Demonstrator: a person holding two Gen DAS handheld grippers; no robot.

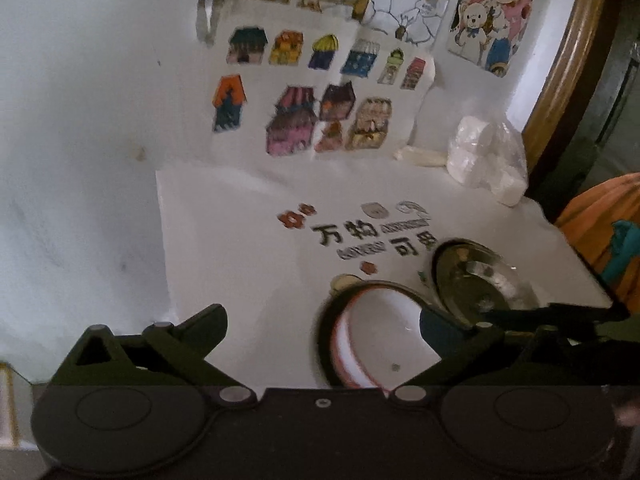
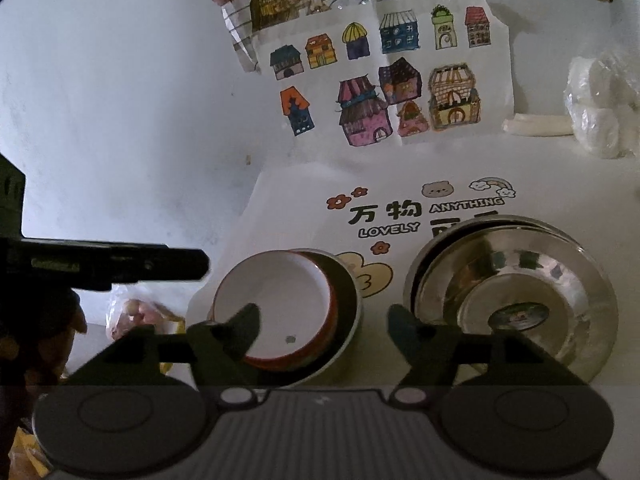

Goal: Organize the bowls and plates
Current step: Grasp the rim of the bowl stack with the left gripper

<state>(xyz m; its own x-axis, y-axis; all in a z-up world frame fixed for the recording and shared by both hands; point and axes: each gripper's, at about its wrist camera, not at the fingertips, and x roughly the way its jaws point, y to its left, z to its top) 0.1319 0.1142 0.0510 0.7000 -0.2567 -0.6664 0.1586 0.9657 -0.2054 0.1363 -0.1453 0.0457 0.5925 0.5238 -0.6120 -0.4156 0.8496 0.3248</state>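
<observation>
A white bowl with a red rim (image 2: 280,304) sits nested in a dark-rimmed bowl (image 2: 348,308) on the white table. To its right stand stacked steel bowls (image 2: 516,292). My right gripper (image 2: 324,324) is open, its left finger over the white bowl's near rim, its right finger beside the steel bowls. My left gripper (image 1: 324,328) is open above the table, the white bowl (image 1: 380,336) just inside its right finger. The steel bowls (image 1: 476,276) lie beyond that finger. The left gripper shows as a dark bar (image 2: 120,264) in the right wrist view.
Children's drawings of houses (image 2: 384,76) hang on the white wall behind. A plastic bag of white items (image 2: 600,104) and a white roll (image 2: 536,124) lie at the back right. A bag with pink contents (image 2: 132,316) lies left of the table. An orange object (image 1: 600,220) is at right.
</observation>
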